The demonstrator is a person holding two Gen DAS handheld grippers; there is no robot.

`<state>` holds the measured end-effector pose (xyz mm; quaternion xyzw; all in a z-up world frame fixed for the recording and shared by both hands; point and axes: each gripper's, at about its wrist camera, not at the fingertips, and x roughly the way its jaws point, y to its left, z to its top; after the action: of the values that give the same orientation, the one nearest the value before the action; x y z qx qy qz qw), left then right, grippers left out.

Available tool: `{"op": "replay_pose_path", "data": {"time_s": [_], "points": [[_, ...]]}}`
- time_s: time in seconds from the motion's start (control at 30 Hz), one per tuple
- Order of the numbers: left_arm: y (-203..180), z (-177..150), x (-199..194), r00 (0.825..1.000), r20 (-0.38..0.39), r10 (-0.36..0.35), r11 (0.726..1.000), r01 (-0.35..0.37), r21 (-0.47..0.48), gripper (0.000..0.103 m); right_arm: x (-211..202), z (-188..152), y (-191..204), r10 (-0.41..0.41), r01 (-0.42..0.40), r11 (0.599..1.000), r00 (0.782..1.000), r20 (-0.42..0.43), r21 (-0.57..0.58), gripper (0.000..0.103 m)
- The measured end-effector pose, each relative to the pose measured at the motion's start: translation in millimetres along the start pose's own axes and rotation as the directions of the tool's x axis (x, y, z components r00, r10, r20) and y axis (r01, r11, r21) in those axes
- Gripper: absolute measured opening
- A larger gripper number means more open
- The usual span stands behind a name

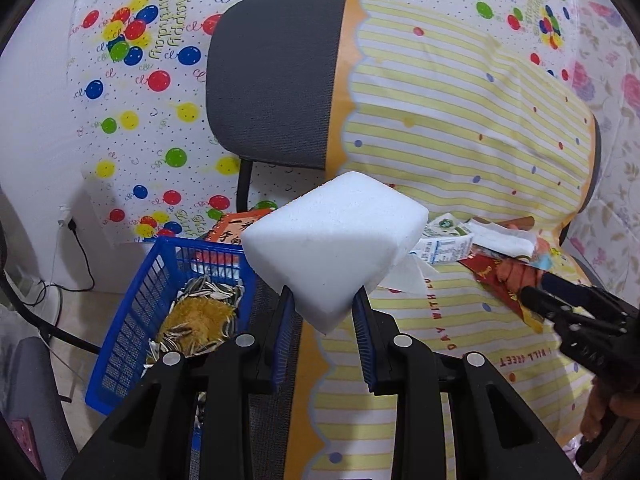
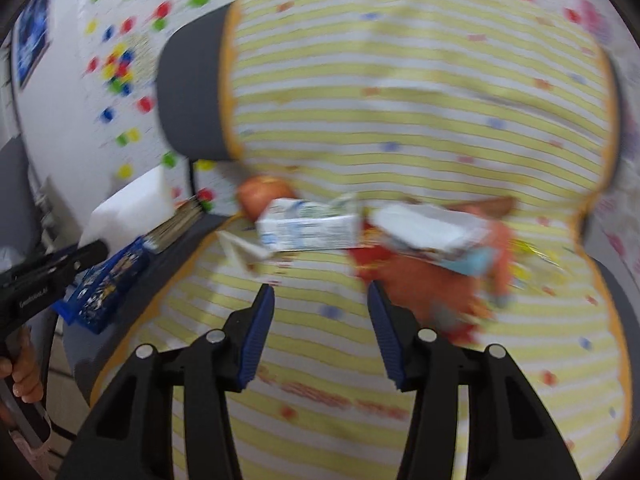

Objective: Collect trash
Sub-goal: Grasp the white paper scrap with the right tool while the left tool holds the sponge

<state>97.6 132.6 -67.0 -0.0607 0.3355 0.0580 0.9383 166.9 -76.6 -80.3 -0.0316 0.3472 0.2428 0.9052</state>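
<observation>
My left gripper [image 1: 322, 300] is shut on a white foam block [image 1: 332, 248] and holds it in the air, just right of a blue plastic basket [image 1: 132, 320] that holds sunflower seed shells. The block also shows at the left of the blurred right wrist view [image 2: 132, 208]. My right gripper [image 2: 320, 292] is open and empty above the yellow striped cloth [image 2: 400, 120], short of a trash pile: a white milk carton [image 2: 308, 228], crumpled white paper [image 2: 428, 220], red wrappers [image 2: 400, 272] and an apple [image 2: 264, 196]. In the left wrist view the right gripper [image 1: 532, 292] touches the red wrapper [image 1: 492, 280].
The striped cloth [image 1: 460, 120] drapes over a grey office chair [image 1: 276, 80]. A white napkin [image 1: 404, 276] lies by the carton [image 1: 444, 244]. A balloon-print birthday sheet [image 1: 132, 80] covers the wall behind. A cable [image 1: 80, 256] runs down at left.
</observation>
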Motion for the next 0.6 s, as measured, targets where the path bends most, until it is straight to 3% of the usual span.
{"op": "replay_pose_path", "data": {"time_s": [0.13,0.37,0.43,0.5,0.6], "points": [[11.3,4.9,8.9,1.000,-0.015,0.007,1.000,-0.007,-0.016,0.031,38.0,16.7,33.3,0.053,-0.055,0.994,0.998,-0.022,-0.099,0.060],[19.4,7.2,20.0,1.000,-0.029,0.003,0.999,-0.004,-0.037,0.031,89.8,34.6,55.8,0.057,-0.072,0.980,0.995,-0.086,-0.186,0.060],[20.7,5.9,20.1,1.000,-0.030,0.002,0.999,-0.003,-0.043,0.031,100.2,33.8,58.6,0.042,-0.064,0.976,0.993,-0.109,-0.209,0.049],[20.4,4.1,18.7,1.000,-0.030,-0.004,0.999,0.003,-0.044,0.031,103.0,30.1,56.3,0.041,-0.072,0.974,0.988,-0.146,-0.214,0.015],[16.0,0.2,11.4,1.000,-0.022,-0.016,0.999,0.016,-0.039,0.031,77.9,24.9,49.1,0.078,-0.098,0.980,0.990,-0.120,-0.170,0.006]]}}
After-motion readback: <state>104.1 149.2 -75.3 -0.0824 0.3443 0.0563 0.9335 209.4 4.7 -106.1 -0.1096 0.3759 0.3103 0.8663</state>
